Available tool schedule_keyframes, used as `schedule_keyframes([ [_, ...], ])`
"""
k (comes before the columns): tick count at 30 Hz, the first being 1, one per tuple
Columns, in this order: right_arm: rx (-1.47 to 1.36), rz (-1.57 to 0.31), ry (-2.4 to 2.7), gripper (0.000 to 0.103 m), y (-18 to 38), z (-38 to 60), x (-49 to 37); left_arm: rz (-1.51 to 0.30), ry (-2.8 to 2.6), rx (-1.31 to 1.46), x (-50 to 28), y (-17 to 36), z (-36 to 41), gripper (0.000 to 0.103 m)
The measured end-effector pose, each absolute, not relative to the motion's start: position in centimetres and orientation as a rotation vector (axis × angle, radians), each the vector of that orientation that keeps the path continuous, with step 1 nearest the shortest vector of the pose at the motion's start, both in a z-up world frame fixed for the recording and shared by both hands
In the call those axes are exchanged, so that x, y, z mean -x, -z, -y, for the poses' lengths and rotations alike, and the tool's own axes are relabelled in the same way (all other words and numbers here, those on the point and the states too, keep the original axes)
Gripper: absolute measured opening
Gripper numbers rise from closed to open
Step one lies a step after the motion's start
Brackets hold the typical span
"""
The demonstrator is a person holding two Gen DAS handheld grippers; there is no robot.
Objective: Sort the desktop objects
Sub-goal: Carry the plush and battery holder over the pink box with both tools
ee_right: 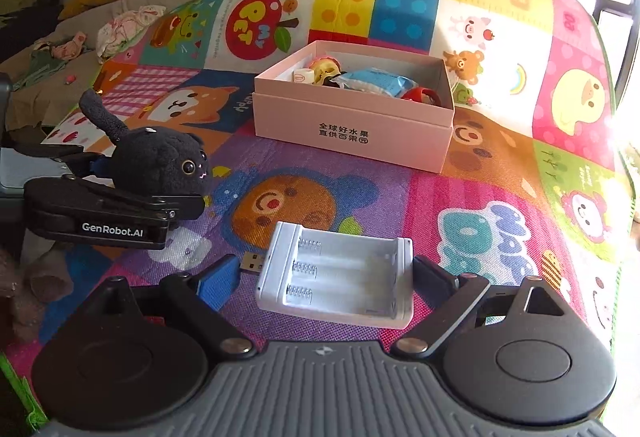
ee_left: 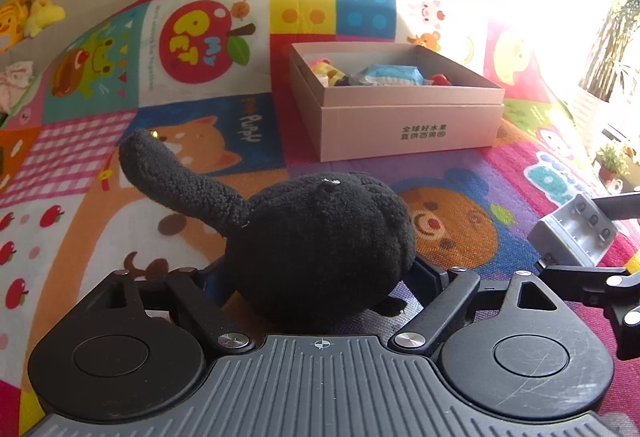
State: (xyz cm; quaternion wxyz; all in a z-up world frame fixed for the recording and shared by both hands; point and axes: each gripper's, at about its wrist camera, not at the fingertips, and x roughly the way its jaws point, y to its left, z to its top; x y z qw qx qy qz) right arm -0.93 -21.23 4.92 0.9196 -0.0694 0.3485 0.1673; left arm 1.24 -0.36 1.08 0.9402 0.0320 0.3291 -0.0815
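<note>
Fuzzy black plush cat (ee_left: 320, 245) (rounded); ribbed white plastic charger (ee_right: 336, 273).

The black cat toy (ee_left: 320, 249) was of nubbly, matt fleece, with a glossy bead eye. The battery charger (ee_right: 336, 273) looked like smooth white plastic, faintly shiny, with metal coil springs and a metal USB plug. The pink box (ee_right: 352, 129) in the far middle was matt cardboard. The play mat (ee_right: 460, 197) showed a fine woven-looking texture under bright print. The left gripper (ee_left: 316, 277) and right gripper (ee_right: 324, 277) were matt black plastic, scuffed, with ribbed grey tops and shiny metal pivot screws.
</note>
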Motion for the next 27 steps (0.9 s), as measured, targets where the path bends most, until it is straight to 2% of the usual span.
schedule_keyframes([
  [4, 0.102, -0.66, -0.359, 0.092, -7.7, 22.9, 1.5, -0.645, 0.177, -0.077, -1.1, -2.2, 0.2, 0.086],
  [12, -0.008, -0.445, -0.335, 0.092, -14.5, 26.7, 1.5, -0.445, 0.364, 0.012, -5.4, -13.1, 1.1, 0.086],
  [15, -0.009, -0.399, -0.308, 0.092, -15.2, 27.3, 1.0, -0.418, 0.425, 0.027, -9.1, -15.0, 2.2, 0.086],
  [19, -0.022, -0.42, -0.295, 0.092, -14.4, 27.9, -0.1, -0.533, 0.488, 0.066, -15.8, -14.4, 4.0, 0.086],
  [27, -0.041, -0.531, -0.256, 0.092, -11.0, 28.9, -2.6, -0.794, 0.515, 0.091, -23.6, -7.4, 5.6, 0.09],
])
